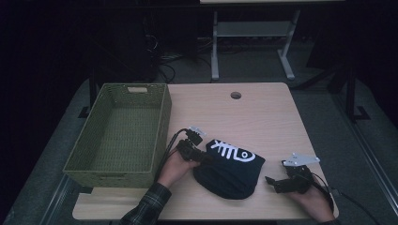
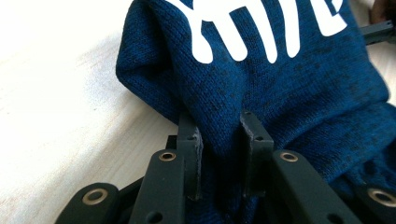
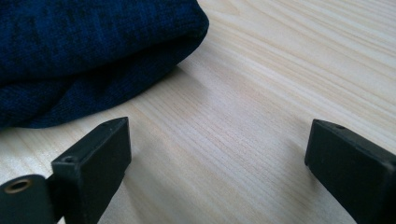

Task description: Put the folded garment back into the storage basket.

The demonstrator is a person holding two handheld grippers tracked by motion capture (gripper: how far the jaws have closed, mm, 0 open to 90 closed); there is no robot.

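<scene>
I am pinching the navy knit garment (image 2: 280, 88) at centre frame with my left gripper (image 2: 219, 154), probably for the wicker basket (image 1: 117, 129), while my right gripper (image 3: 217, 158) is waiting wide open.

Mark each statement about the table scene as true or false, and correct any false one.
1. The left gripper is clamped on a fold of the dark blue garment. True.
2. The right gripper also holds the garment. False: its jaws stand wide open over bare table, beside the cloth.
3. The green woven basket has the garment inside it. False: the garment lies on the table to the right of the basket.
4. The garment carries a white printed design. True.
5. The basket stands at the left side of the table. True.
</scene>
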